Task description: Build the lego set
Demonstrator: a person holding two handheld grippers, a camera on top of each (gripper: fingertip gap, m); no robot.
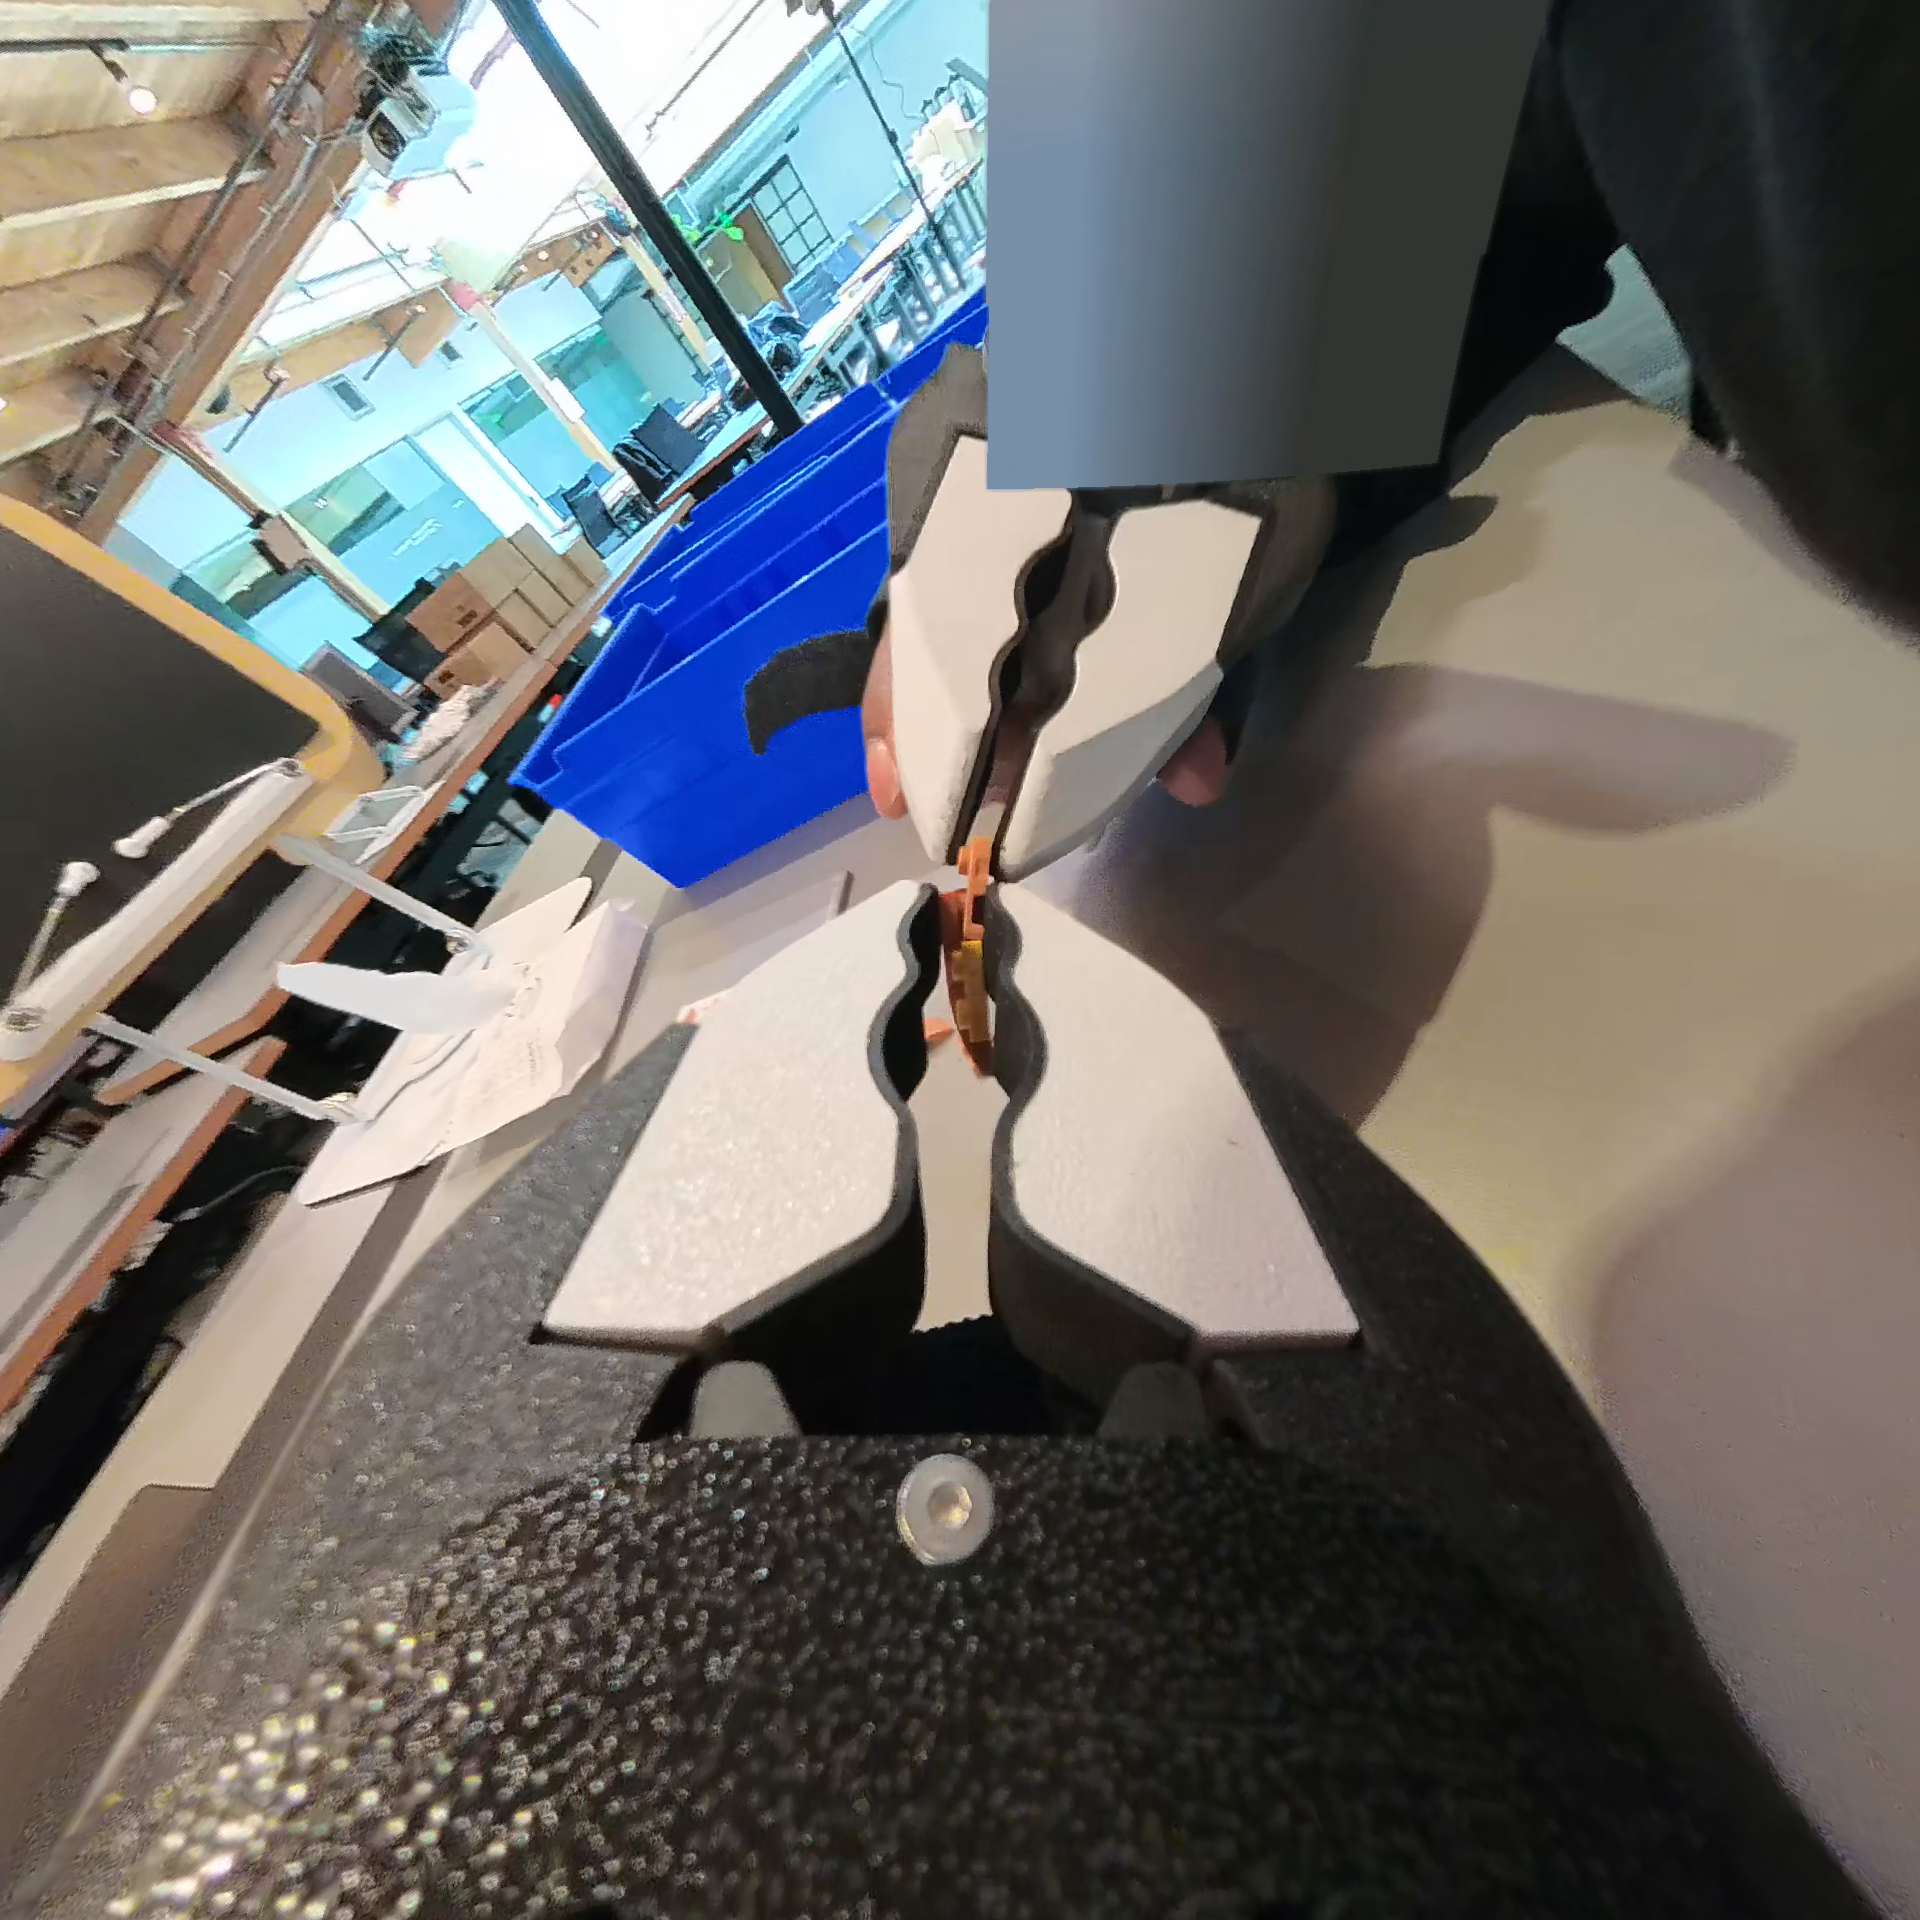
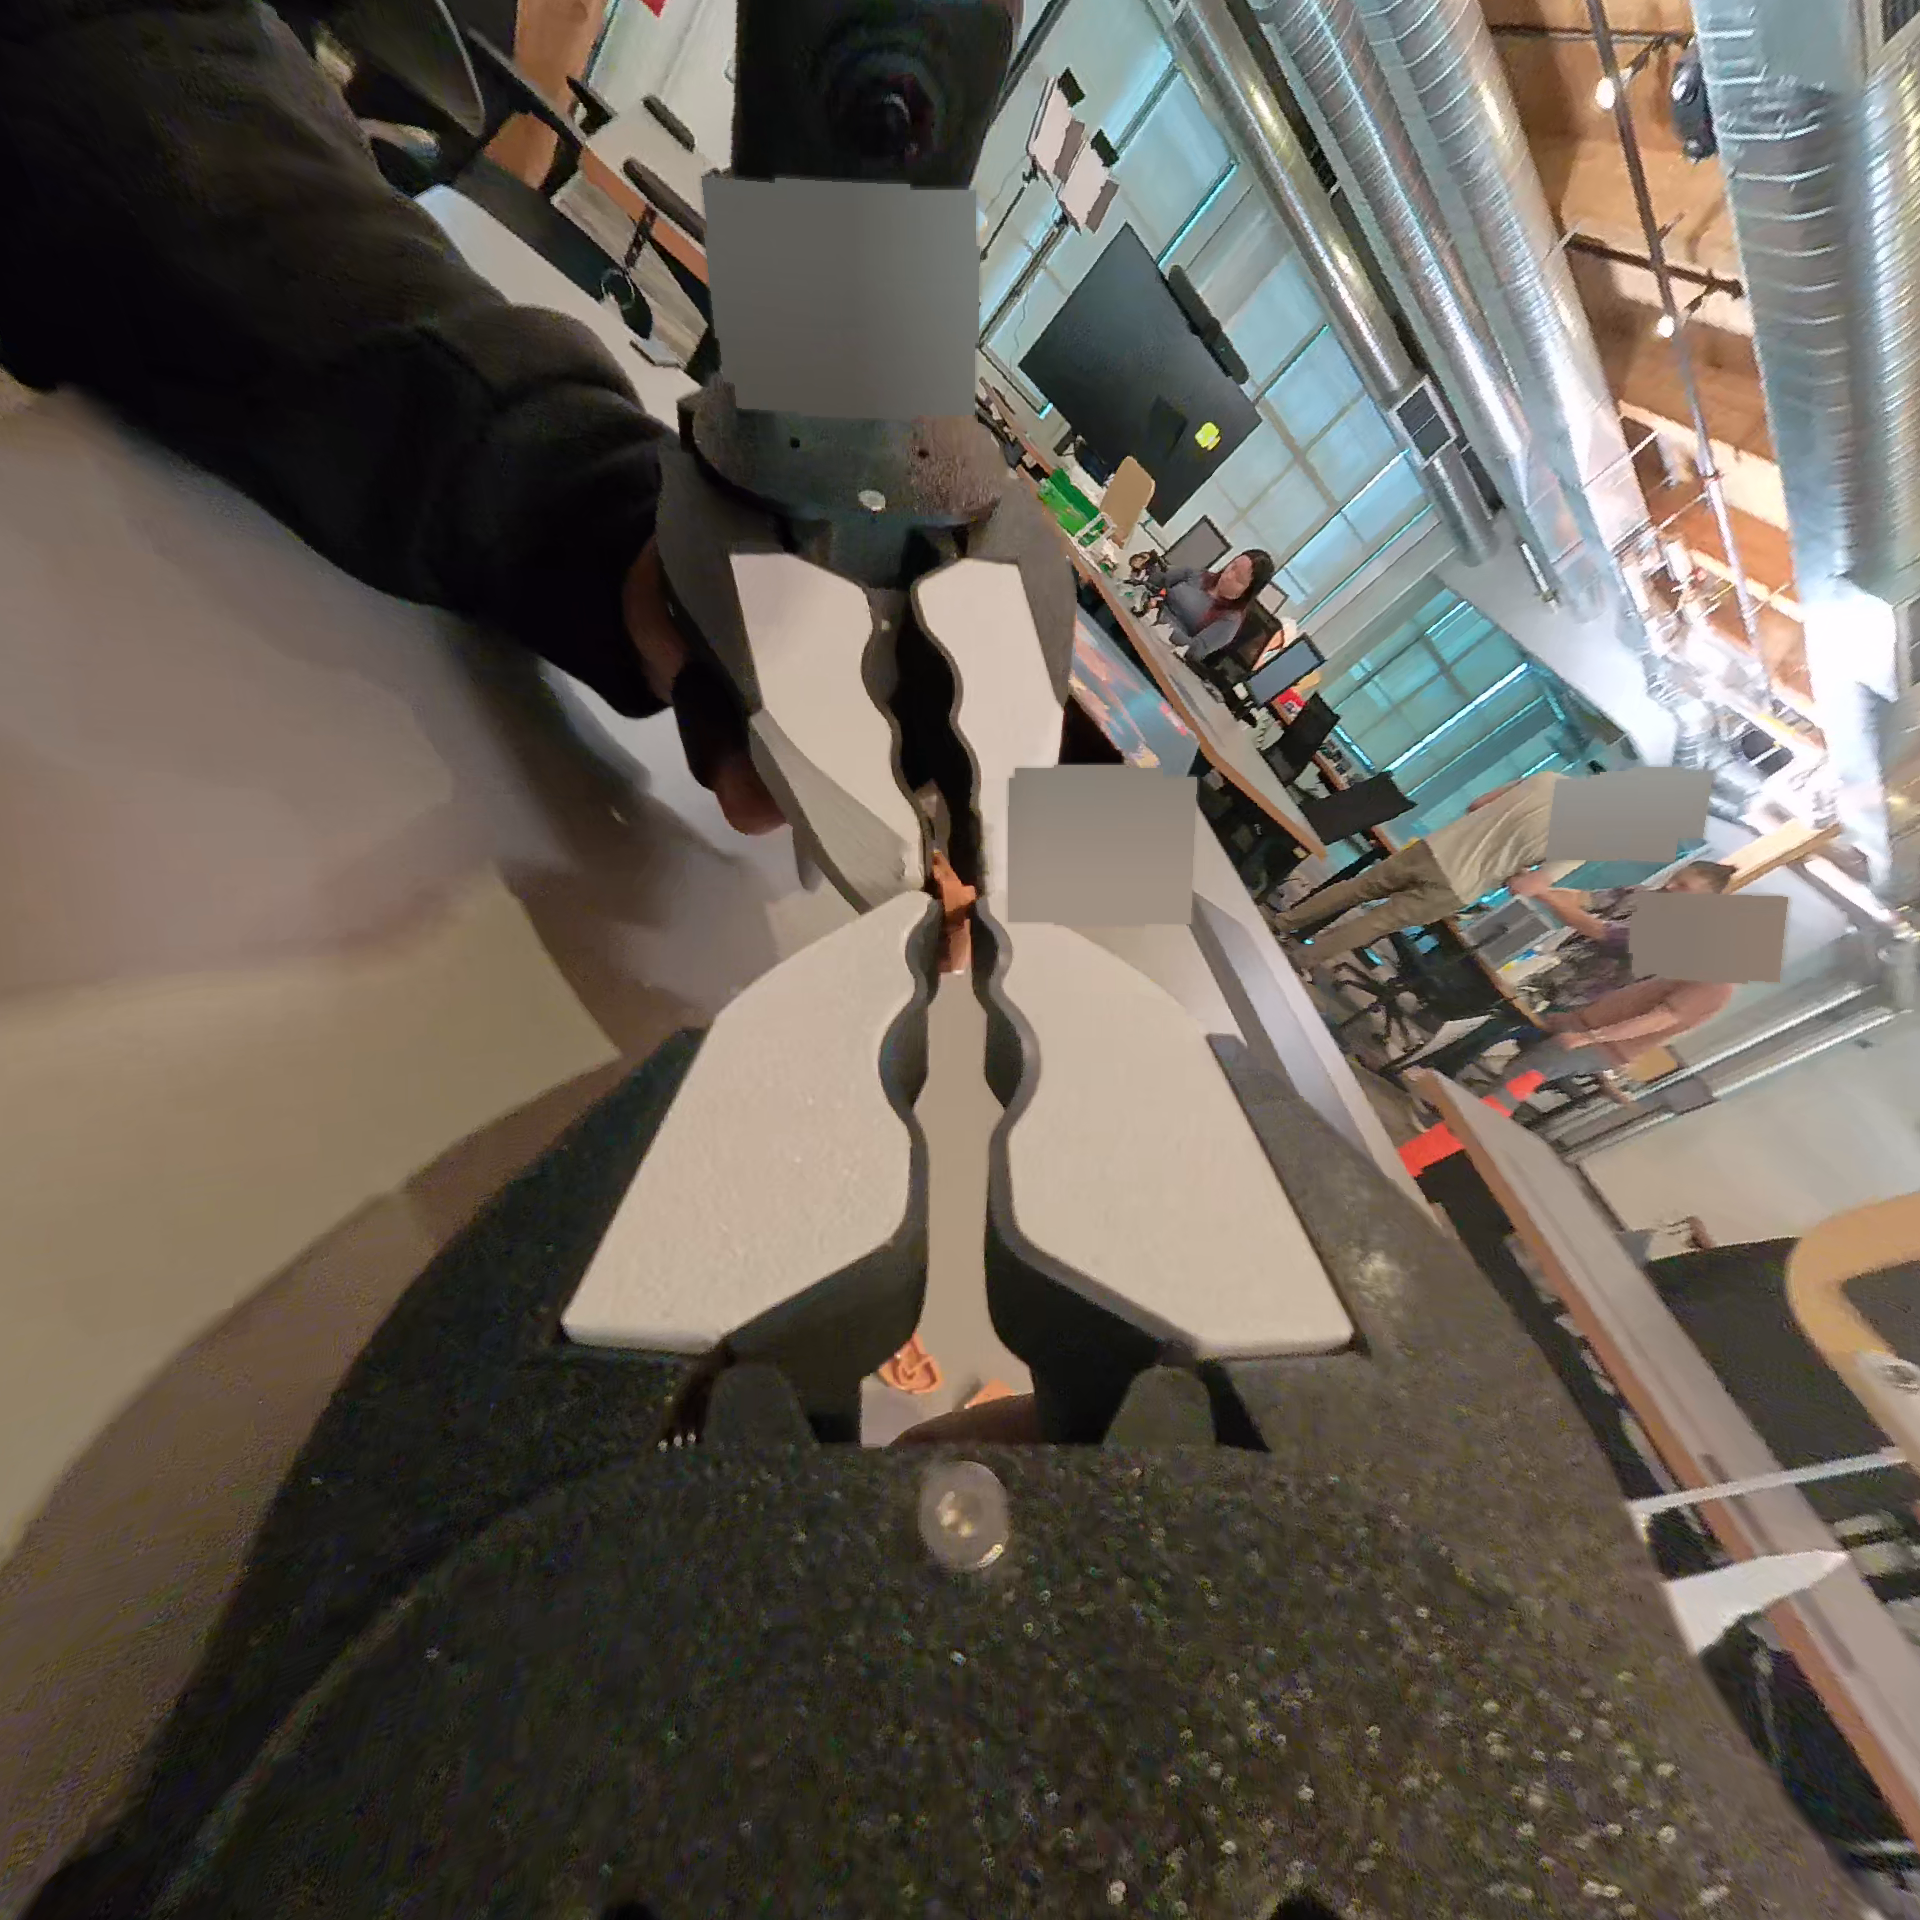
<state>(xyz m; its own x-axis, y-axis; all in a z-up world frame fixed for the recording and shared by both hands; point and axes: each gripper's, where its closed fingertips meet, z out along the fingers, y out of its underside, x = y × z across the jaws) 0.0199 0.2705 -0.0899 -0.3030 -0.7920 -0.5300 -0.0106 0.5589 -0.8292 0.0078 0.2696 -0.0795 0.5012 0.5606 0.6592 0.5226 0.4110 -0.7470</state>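
My two grippers meet tip to tip above a light table (image 1: 1558,935). In the left wrist view, my left gripper (image 1: 958,906) is shut on a thin, notched orange piece (image 1: 974,914) with a yellow piece (image 1: 971,961) joined to it, standing edge-on between the pads. My right gripper (image 1: 977,850) comes from above, and its tips pinch the top end of the same orange piece. In the right wrist view, my right gripper (image 2: 951,923) is shut on the orange piece (image 2: 951,935), and the left gripper (image 2: 940,871) faces it from above. A hand holds each gripper.
Blue bins (image 1: 727,727) stand on the table behind the grippers. White papers (image 1: 468,1039) lie to the left. A small loose orange bit (image 1: 938,1031) lies on the table below, and more orange bits show under my right gripper (image 2: 912,1374). People sit and stand at desks far right (image 2: 1216,613).
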